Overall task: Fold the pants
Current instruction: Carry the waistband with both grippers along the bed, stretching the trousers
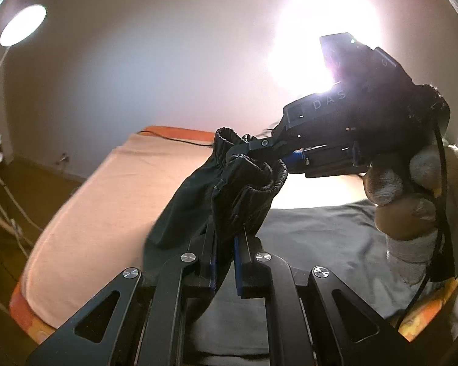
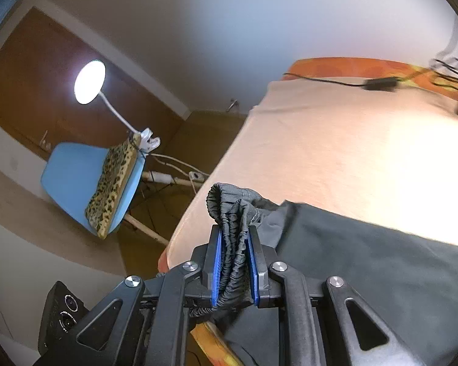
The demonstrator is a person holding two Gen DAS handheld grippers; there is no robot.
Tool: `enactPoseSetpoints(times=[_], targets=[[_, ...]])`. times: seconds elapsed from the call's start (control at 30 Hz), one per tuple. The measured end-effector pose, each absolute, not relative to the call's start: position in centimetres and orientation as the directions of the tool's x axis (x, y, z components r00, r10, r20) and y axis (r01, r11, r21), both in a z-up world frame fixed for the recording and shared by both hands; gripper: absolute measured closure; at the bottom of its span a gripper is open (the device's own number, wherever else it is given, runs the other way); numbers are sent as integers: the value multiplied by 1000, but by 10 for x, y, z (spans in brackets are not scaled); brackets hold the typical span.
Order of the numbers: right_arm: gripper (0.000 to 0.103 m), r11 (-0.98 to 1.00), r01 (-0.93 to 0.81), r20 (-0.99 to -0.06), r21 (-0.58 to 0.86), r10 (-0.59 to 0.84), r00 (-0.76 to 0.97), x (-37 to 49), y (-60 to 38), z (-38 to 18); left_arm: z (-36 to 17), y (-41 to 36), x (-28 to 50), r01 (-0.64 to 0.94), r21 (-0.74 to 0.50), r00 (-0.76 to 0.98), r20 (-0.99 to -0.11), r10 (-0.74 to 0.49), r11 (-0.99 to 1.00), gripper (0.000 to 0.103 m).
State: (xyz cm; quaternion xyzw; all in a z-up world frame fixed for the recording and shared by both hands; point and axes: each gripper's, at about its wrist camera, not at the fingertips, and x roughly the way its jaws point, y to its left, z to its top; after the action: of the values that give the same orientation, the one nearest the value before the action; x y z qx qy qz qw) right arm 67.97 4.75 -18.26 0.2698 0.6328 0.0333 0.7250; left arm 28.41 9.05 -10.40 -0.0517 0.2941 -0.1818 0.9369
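A bed [image 2: 336,140] under a peach sheet fills most of both views, its orange patterned edge showing at the far end and at the near corner. On it lies one pair of dark pants [image 2: 381,262], the legs spread flat across the near part of the bed while the elastic waistband [image 1: 247,177] end is lifted clear of the sheet. Two grippers hold that waistband. The left gripper [image 1: 226,241] has its fingers closed narrow on the dark cloth just below the gathered band, and the right gripper [image 2: 234,262] is clamped on a bunched fold of the elastic, its blue pads [image 2: 216,262] pressing from both sides. In the left wrist view the right gripper [image 1: 253,148] bites the band from above, carried by one gloved hand [image 1: 412,201]. This looks like the fold itself: the waist end raised and ready to travel over the legs. The next move probably calls for carrying both grips together toward the hem end, keeping the band taut and level, then lowering it so the edges line up. Off the bed's far side stand one blue chair [image 2: 76,180] and one round lamp [image 2: 90,81].
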Motion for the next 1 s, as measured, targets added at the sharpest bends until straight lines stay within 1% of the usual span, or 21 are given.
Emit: enactPoseSetpoints(times=[0.23,0.63,1.0], targets=[[89,831,361,-903,423,353,245,624,-9,-147,-96,32,264,406,-190,715,-543,-441,894,96],[89,787,467,-911,403,293,291,544,-77,-108,-106,-48,234,510,-218,621,-575,-532,832,97],[89,731,565,-915,384,219,338,481,-131,-80,-112,-117,217,611,-238,535,-579,-615,755,97]])
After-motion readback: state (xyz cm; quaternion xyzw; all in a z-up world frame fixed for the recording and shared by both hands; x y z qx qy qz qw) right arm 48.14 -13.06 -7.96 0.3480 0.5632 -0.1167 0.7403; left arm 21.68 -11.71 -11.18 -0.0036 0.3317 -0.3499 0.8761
